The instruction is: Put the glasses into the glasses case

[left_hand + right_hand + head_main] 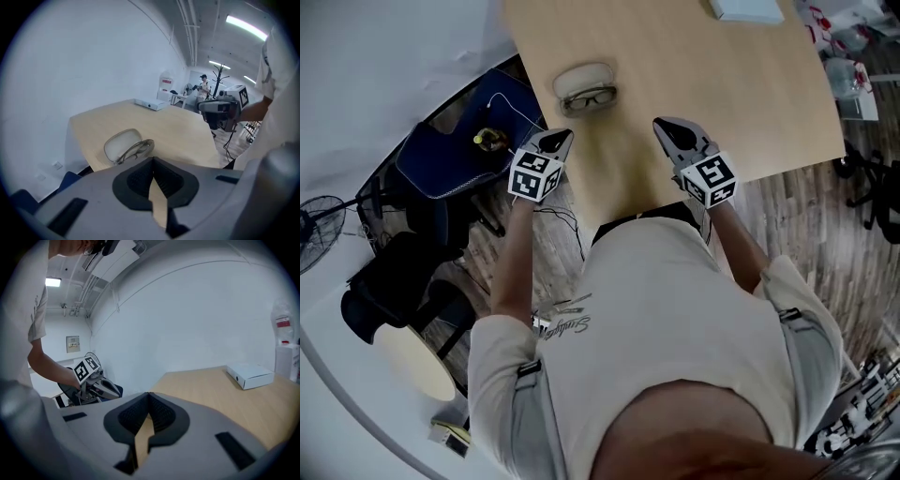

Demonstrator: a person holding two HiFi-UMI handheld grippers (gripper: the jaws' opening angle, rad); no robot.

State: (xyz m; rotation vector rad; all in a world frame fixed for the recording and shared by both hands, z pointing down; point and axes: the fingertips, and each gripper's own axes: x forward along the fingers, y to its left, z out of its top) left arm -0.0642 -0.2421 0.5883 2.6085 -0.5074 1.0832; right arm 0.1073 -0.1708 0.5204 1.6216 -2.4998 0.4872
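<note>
Left gripper and right gripper hover closed and empty over the worktop's near edge, seemingly poised to begin. Just ahead of the left gripper, the glasses lie against the glasses case, apparently not yet inside.

Table: pale wood-grain top, prob. laminate, smooth, matt. Glasses case: pale hard shell, smooth w/ a slight sheen. Glasses: thin dark frame, clear lenses; metal or plastic, can't tell. Left gripper & right gripper: grey matt plastic bodies; pads black, ribbed, rubbery-looking. Marker cubes: matt b/w print. Floor: wood-look planks. Shirt: light cloth. Box: white card, smooth.
</note>
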